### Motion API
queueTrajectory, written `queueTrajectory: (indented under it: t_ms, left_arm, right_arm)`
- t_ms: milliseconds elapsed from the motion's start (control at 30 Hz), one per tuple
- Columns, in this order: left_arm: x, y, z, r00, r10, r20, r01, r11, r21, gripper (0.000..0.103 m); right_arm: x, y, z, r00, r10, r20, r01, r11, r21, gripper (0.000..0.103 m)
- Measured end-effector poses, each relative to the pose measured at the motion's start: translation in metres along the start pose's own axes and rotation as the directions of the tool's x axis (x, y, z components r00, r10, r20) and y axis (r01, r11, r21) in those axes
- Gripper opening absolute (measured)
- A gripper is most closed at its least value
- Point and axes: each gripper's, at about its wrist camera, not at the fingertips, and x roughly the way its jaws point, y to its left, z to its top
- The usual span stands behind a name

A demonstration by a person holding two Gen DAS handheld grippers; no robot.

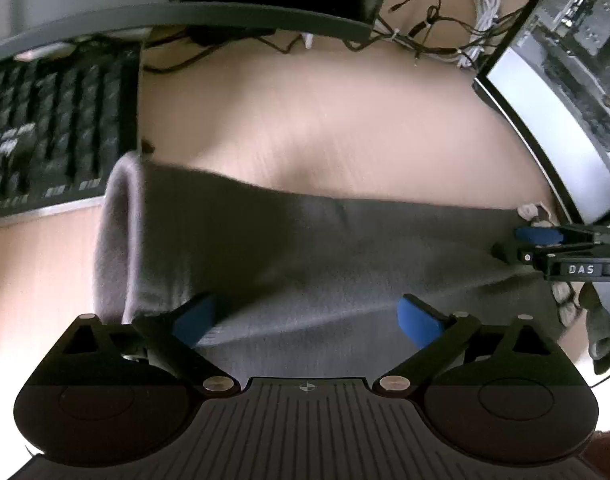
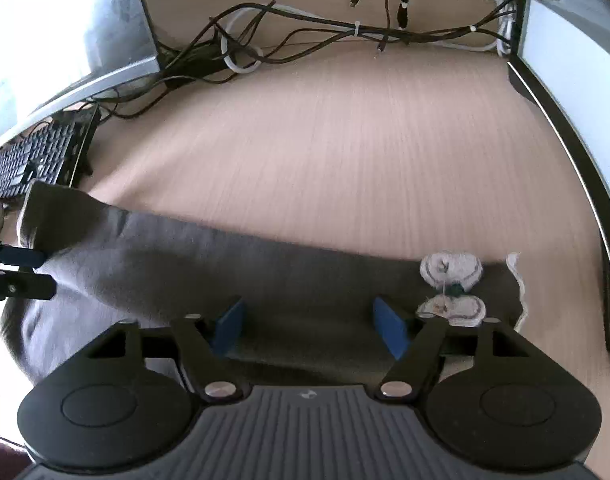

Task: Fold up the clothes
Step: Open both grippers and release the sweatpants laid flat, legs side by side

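Note:
A grey garment (image 1: pixel 305 256) lies folded in a long band across the wooden desk (image 1: pixel 305 120). My left gripper (image 1: pixel 307 320) hovers over its left part, blue pads spread wide, open, nothing pinched between them. My right gripper (image 2: pixel 309 326) stands open above the garment (image 2: pixel 225 264) near its right end, where white crocheted flower patches (image 2: pixel 451 268) and a white lace edge (image 2: pixel 519 280) show. In the left wrist view the right gripper (image 1: pixel 517 246) comes in from the right edge at the garment's end. In the right wrist view the left gripper (image 2: pixel 45 268) shows at the left edge.
A black keyboard (image 1: pixel 53 128) lies left of the garment, a monitor (image 2: pixel 65 20) behind it. A bundle of cables (image 2: pixel 305 32) runs along the back of the desk. A computer case (image 1: pixel 565 80) stands at the right. Bare desk lies beyond the garment.

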Motion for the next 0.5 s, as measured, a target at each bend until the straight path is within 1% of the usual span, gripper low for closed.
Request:
queueTrajectory:
  t_ms: [67,100,133,200,233,267,300,333,400,467,500]
  left_arm:
    - [0.014,-0.001,0.022,0.998,0.050,0.038,-0.050,0.999,0.003,0.100]
    - [0.020,0.000,0.033,0.992,0.114,0.056,-0.114,0.993,-0.011,0.100]
    - [0.020,0.000,0.042,0.982,0.174,0.074,-0.172,0.985,-0.025,0.100]
    - [0.007,-0.001,0.051,0.969,0.204,0.136,-0.201,0.979,-0.034,0.100]
    - [0.000,-0.001,0.054,0.963,0.213,0.163,-0.209,0.977,-0.036,0.100]
    - [-0.008,-0.003,0.050,0.964,0.198,0.177,-0.196,0.980,-0.028,0.100]
    - [-0.015,-0.004,0.047,0.965,0.183,0.190,-0.183,0.983,-0.019,0.100]
    - [-0.021,-0.006,0.042,0.966,0.168,0.196,-0.170,0.985,-0.009,0.100]
    - [-0.022,-0.012,0.026,0.979,0.137,0.154,-0.142,0.990,0.024,0.100]
    - [-0.020,-0.017,0.007,0.988,0.110,0.108,-0.117,0.992,0.057,0.100]
    - [-0.019,-0.018,-0.002,0.991,0.104,0.090,-0.110,0.992,0.067,0.100]
  right_arm:
    - [0.017,-0.008,0.014,0.996,-0.056,0.068,0.059,0.997,-0.048,0.078]
    - [0.025,-0.008,0.025,0.985,-0.127,0.119,0.135,0.989,-0.063,0.077]
    - [0.024,-0.008,0.034,0.969,-0.177,0.170,0.188,0.981,-0.054,0.075]
    - [0.010,-0.010,0.048,0.939,-0.227,0.259,0.237,0.971,-0.011,0.074]
    - [-0.003,-0.013,0.048,0.927,-0.218,0.305,0.225,0.974,0.014,0.077]
    - [-0.017,-0.018,0.042,0.920,-0.204,0.336,0.205,0.978,0.032,0.079]
    - [-0.029,-0.025,0.034,0.915,-0.204,0.348,0.200,0.979,0.048,0.080]
    - [-0.039,-0.028,0.025,0.921,-0.199,0.336,0.189,0.980,0.062,0.080]
    - [-0.049,-0.024,0.006,0.944,-0.166,0.285,0.148,0.985,0.085,0.080]
    - [-0.053,-0.006,-0.020,0.974,-0.088,0.207,0.074,0.994,0.074,0.080]
    - [-0.055,0.007,-0.031,0.985,-0.059,0.165,0.050,0.997,0.057,0.080]
